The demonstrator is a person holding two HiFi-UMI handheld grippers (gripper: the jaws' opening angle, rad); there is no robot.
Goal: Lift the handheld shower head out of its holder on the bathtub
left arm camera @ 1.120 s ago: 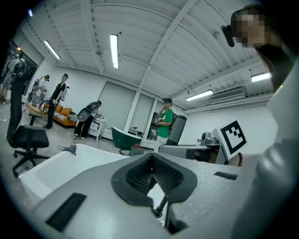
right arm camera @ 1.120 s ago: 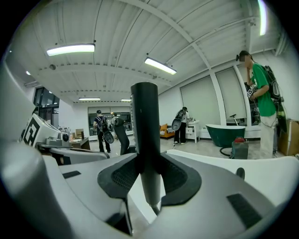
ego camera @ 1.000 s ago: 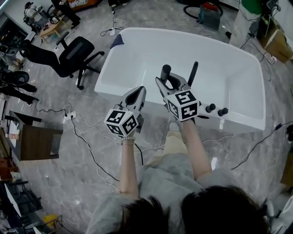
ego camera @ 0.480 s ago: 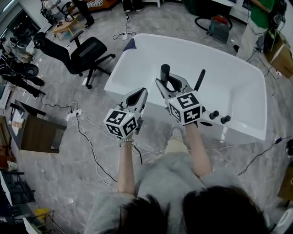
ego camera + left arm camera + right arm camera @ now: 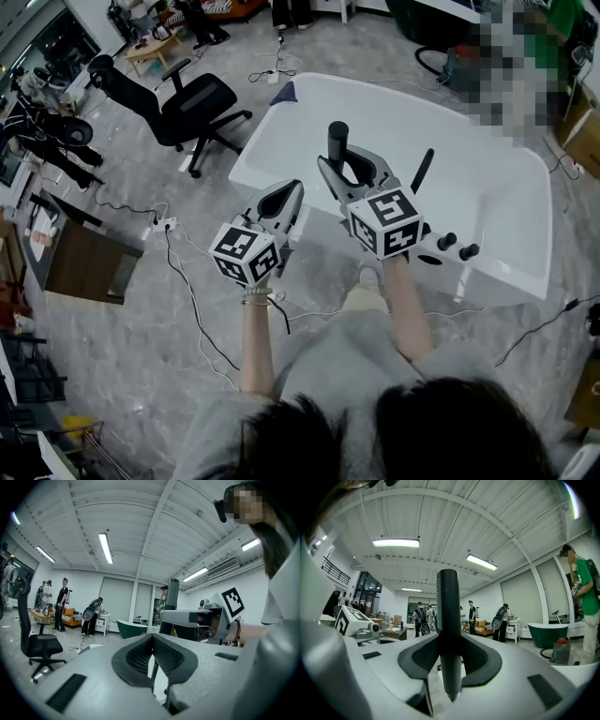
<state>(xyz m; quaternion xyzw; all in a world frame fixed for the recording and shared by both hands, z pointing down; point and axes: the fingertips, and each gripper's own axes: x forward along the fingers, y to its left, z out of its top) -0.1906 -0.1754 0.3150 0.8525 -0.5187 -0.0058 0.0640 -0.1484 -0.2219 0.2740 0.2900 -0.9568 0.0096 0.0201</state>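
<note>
My right gripper [image 5: 345, 161] is shut on the black handheld shower head [image 5: 337, 141], which stands upright between its jaws, raised above the white bathtub [image 5: 506, 277]. In the right gripper view the shower head's handle [image 5: 449, 620] runs straight up through the pads of my right gripper [image 5: 450, 646]. A slim black post [image 5: 422, 172] and two black knobs [image 5: 457, 247] stand on the tub's near rim, right of that gripper. My left gripper [image 5: 286, 192] hovers to the left, shut with nothing in it. In the left gripper view its pads [image 5: 152, 644] meet, and the shower head [image 5: 173, 592] shows beyond.
A black office chair [image 5: 202, 103] stands left of the tub. A brown cabinet [image 5: 80, 262] is at the far left. Cables [image 5: 187, 295] and a power strip [image 5: 165, 225] lie on the grey floor. People stand in the background of both gripper views.
Both grippers have risen. The shower head has gone up with the right gripper, and the tub rim now sits lower and farther right behind them.
</note>
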